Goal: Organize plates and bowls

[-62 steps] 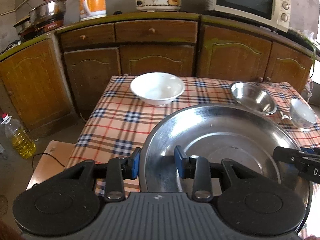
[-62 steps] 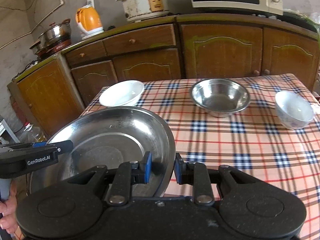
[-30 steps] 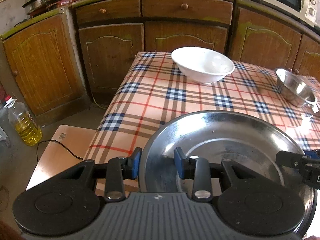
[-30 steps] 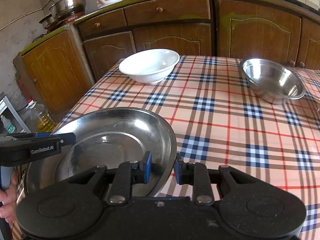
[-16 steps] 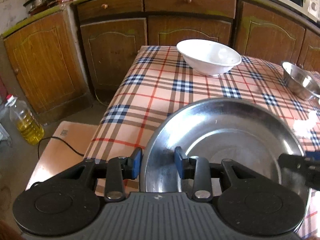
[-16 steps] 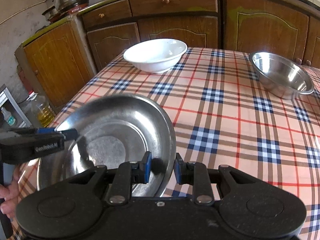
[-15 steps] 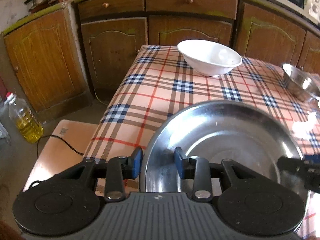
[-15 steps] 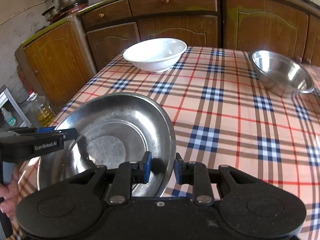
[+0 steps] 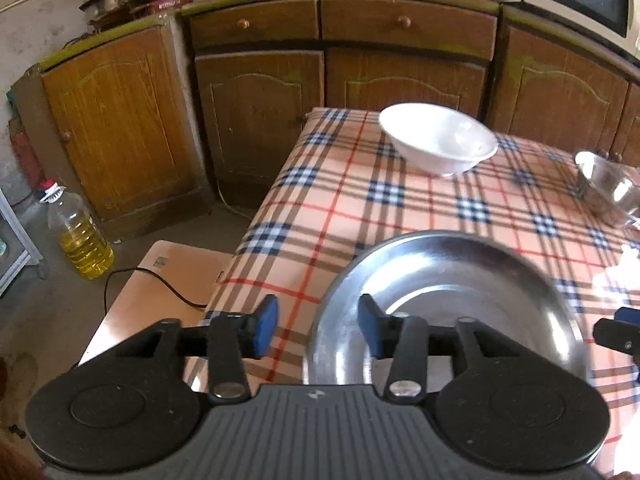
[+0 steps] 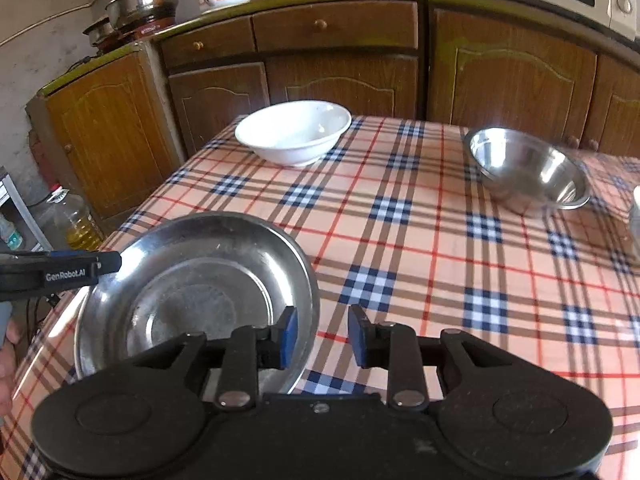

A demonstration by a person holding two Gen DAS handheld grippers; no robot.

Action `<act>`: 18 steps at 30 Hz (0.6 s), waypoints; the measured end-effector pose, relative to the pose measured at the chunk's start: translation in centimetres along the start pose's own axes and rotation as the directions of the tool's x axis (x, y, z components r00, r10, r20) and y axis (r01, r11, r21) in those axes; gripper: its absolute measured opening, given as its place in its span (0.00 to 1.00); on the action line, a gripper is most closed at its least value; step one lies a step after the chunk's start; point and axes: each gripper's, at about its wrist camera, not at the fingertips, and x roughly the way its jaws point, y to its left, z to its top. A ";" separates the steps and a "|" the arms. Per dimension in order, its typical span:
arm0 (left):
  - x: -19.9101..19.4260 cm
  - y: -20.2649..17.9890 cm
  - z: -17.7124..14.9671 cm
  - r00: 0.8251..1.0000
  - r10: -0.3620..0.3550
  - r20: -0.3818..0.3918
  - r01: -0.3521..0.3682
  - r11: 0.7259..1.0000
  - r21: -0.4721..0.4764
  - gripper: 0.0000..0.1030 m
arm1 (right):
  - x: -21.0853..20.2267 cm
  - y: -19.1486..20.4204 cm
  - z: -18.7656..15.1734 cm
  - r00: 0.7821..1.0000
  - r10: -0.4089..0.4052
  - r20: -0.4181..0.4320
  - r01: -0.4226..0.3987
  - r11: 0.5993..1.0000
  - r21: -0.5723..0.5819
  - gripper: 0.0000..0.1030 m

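A large steel plate (image 9: 460, 280) (image 10: 192, 280) lies on the checked tablecloth near the table's front left corner. My left gripper (image 9: 317, 330) straddles the plate's left rim; its jaws are opening and the blue pads stand clear of the metal. My right gripper (image 10: 322, 338) straddles the right rim, also opening, with a gap on both sides. A white bowl (image 9: 438, 144) (image 10: 294, 132) sits at the far left of the table. A steel bowl (image 9: 608, 184) (image 10: 524, 168) sits at the far right.
A small white bowl (image 10: 635, 216) shows at the right edge. The table's left edge (image 9: 256, 240) drops to the floor, where an oil bottle (image 9: 82, 236) and a flat board (image 9: 152, 280) with a cable lie. Wooden cabinets (image 9: 260, 120) stand behind.
Both grippers were shut on the plate's rim; now both pairs of jaws have spread and the pads are off it. Both cameras have drawn back slightly.
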 end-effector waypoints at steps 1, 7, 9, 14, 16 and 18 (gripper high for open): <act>-0.7 -0.4 0.2 1.000 -0.011 0.011 0.011 1.000 -0.003 0.49 | -0.4 -0.1 0.1 1.000 0.004 0.005 -0.004 1.000 0.001 0.40; -3.6 -3.8 0.8 0.998 -0.050 0.026 0.050 0.999 0.014 0.55 | -3.1 -1.0 1.0 0.999 0.002 0.037 -0.003 1.000 0.020 0.51; -4.5 -5.1 0.9 0.997 -0.076 0.033 0.076 0.997 0.019 0.57 | -3.9 -1.5 1.3 0.999 -0.004 0.042 0.003 1.000 0.025 0.54; -6.1 -8.8 1.2 0.990 -0.130 0.055 0.126 0.989 0.071 0.59 | -6.0 -3.7 1.5 0.997 -0.031 0.070 0.028 0.999 0.040 0.57; -6.5 -10.3 1.3 0.987 -0.147 0.061 0.141 0.986 0.090 0.59 | -6.8 -4.8 1.6 0.996 -0.046 0.078 0.042 0.998 0.049 0.57; -6.9 -11.7 1.4 0.984 -0.162 0.069 0.154 0.982 0.112 0.59 | -7.5 -5.9 1.6 0.995 -0.057 0.084 0.052 0.997 0.062 0.58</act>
